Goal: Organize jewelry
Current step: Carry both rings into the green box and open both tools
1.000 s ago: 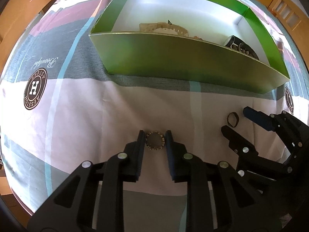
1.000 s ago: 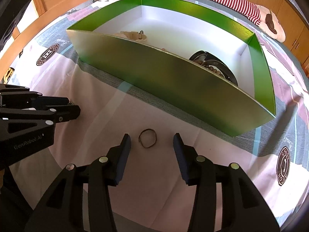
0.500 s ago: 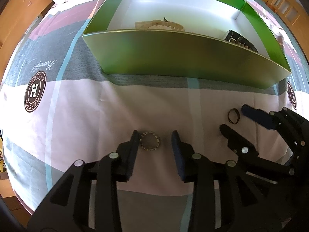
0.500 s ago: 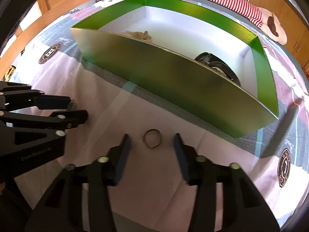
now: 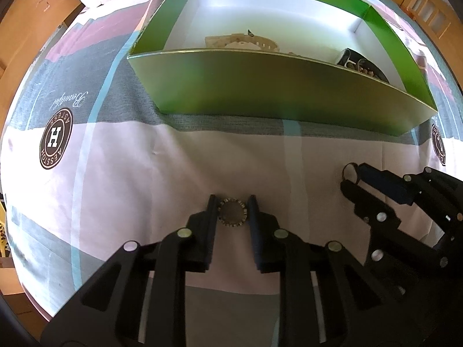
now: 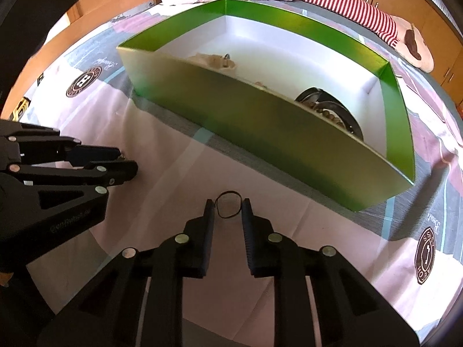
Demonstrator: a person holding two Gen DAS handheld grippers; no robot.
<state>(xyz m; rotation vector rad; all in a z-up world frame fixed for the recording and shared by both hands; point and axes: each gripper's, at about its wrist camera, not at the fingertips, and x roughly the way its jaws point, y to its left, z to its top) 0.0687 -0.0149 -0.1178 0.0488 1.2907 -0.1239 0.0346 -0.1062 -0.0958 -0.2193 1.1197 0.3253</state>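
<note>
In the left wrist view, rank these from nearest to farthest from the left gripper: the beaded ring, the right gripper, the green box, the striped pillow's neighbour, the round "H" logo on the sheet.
1. Beaded ring, between the left gripper's fingertips, which have just been closing.
2. Right gripper, off to the right on the sheet.
3. Green box and round "H" logo: box ahead, logo far left; too close to call.

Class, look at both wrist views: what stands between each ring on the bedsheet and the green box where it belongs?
Only the near wall of the green cardboard box. The studded ring and thin dark ring lie before it, each between closed-in tool fingers, so both must go over it.
</note>
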